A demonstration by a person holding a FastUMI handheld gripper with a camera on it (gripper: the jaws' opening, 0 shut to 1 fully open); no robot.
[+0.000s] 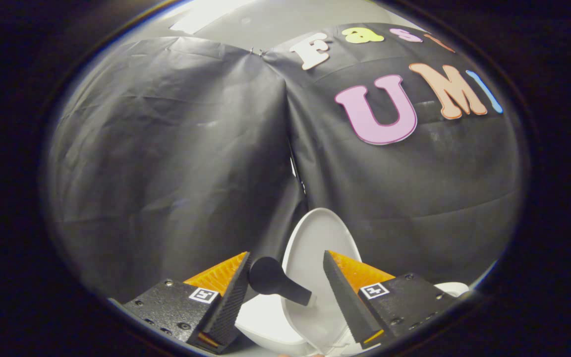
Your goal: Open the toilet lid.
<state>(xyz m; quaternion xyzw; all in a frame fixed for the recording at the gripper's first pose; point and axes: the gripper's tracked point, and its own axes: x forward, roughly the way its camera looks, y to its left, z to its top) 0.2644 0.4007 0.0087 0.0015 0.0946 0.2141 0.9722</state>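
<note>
Nearest, the gripper [285, 282]: two black fingers [228, 307] with orange backs, spread apart, clamped on nothing. Between them, a black handle [275, 280] with a rounded knob, jutting out from the face of the toilet lid [315, 238]; knob just beside the left finger's ribbed pad, perhaps brushing it, contact too fine to tell; well clear of the right finger.

Just beyond the fingers, the white lid itself, standing nearly upright, its rounded top edge leaning toward the black cloth wall [166, 148]. Below it, the white toilet bowl [265, 325], a curve of its rim visible under the left finger, another bit past the right finger.

Judged from this: lid already raised, step in hand most likely the release and pull-away. To do it well:
- Keep the fingers wide, so neither pad snags the knob.
- Draw straight back along the handle's axis, not sideways, to avoid tugging the lid forward off its lean.
- Check the lid rests past its balance point before leaving; a lid short of it may drop shut.

Farthest, the cloth wall, creased, meeting in a corner behind the lid.
</note>
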